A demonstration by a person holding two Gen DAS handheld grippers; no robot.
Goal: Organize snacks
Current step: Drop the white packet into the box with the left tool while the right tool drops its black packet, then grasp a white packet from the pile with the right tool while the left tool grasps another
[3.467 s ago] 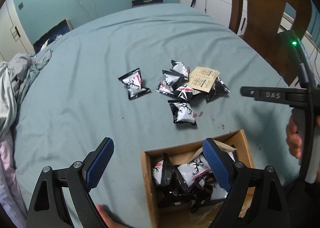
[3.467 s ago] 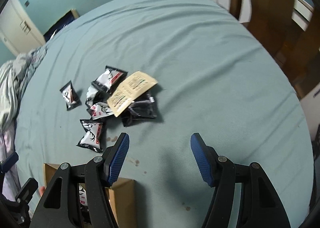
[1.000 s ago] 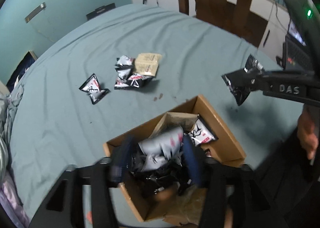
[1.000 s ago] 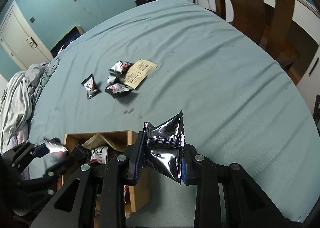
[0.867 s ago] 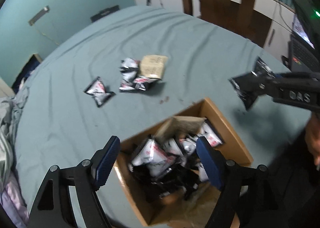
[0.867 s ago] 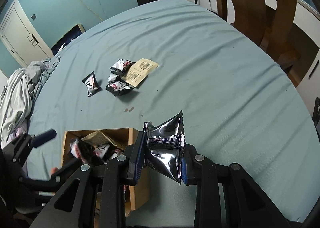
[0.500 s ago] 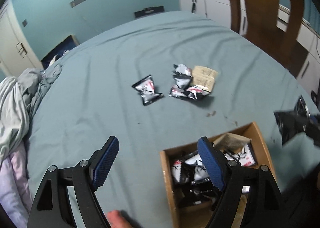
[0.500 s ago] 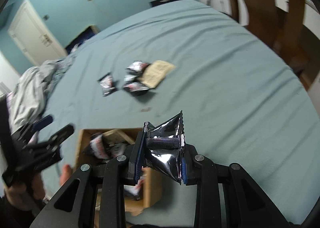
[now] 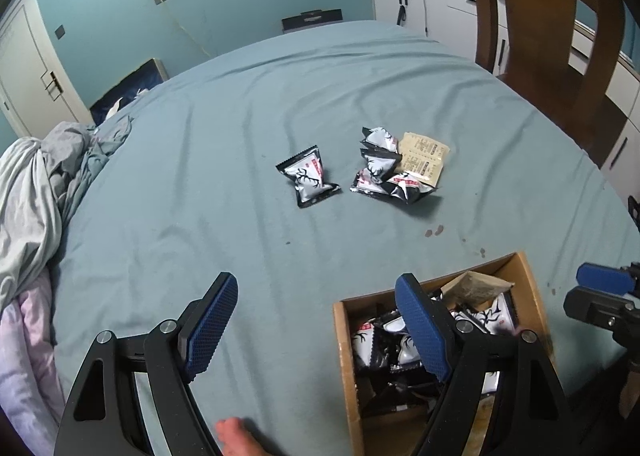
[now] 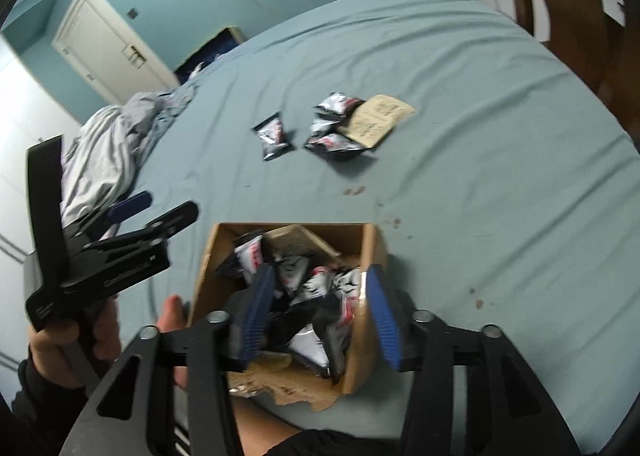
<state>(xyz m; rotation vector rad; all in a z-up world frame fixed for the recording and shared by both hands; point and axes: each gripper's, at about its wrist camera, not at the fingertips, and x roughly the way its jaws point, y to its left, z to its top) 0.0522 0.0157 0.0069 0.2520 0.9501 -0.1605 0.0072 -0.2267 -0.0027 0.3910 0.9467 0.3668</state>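
Note:
A cardboard box [image 9: 524, 268] [image 10: 374, 252] sits on the blue-covered table near me, holding several black-and-silver snack packets [image 10: 308, 288]. My right gripper [image 10: 320, 308] is open and empty right above the box, its fingers straddling the packets inside. My left gripper [image 9: 316, 320] is open and empty, low over the cloth left of the box. Farther out lie one single packet [image 9: 308, 180] [image 10: 274, 134], a small heap of packets [image 9: 384, 172] [image 10: 332, 128] and a tan sachet [image 9: 424, 158] [image 10: 376, 120].
A wooden chair [image 9: 548, 36] stands at the table's far right. Crumpled grey and pink bedding [image 9: 36, 192] lies at the left. White cabinets [image 9: 424, 4] and a white door [image 10: 108, 48] stand behind. Small dark stains [image 9: 434, 232] mark the cloth.
My right gripper has moved left over the box and opened; the black packet it held is out of its jaws. My left gripper has swung left off the box and stays open.

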